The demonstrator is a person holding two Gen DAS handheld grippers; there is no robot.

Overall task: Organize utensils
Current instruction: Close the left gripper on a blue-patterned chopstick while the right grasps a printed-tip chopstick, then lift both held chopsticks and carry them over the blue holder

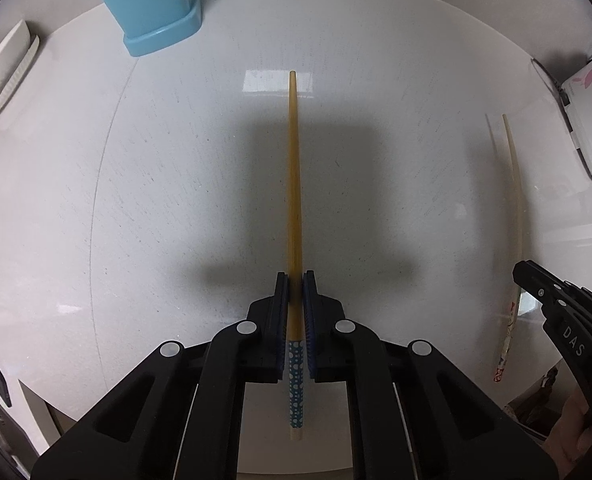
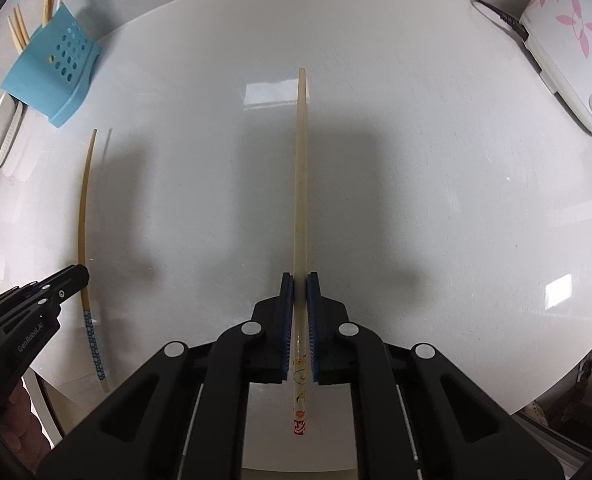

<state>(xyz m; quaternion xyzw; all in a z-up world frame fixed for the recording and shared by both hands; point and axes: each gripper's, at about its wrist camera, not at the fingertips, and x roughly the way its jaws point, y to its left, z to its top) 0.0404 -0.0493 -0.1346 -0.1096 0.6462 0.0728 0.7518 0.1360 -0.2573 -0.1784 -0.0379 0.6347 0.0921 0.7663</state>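
Left wrist view: a round white table (image 1: pixel 375 60) fills the picture, seen from almost straight above. At its far left edge stands the blue utensil holder (image 1: pixel 156 4), the landmark here, with pale dishes (image 1: pixel 4 72) stacked to its left. Below and to the right of the holder, an amber chopstick (image 1: pixel 294 184) with a blue dotted handle end is clamped between the closed jaws of the left gripper (image 1: pixel 296 280). Its long axis runs straight away from the camera, tip pointing toward the far side of the table. The holder lies up and to the left of that tip (well apart from it).

Farther right of the holder, the right gripper (image 1: pixel 535 280) is seen with a pale chopstick (image 1: pixel 513 200) in it.

Right wrist view: the holder is seen at upper left, its perforated wall facing the camera, with several chopsticks (image 2: pixel 48 0) already standing in it. The right gripper's jaws are closed on the pale chopstick, whose red-patterned end points back toward the camera; its axis is parallel to the amber one. A white flowered appliance sits far right of the holder.

Both grippers are aimed nearly straight down. The left gripper is judged nearer the holder, so its chopstick would likely be carried there first, then tipped upright.
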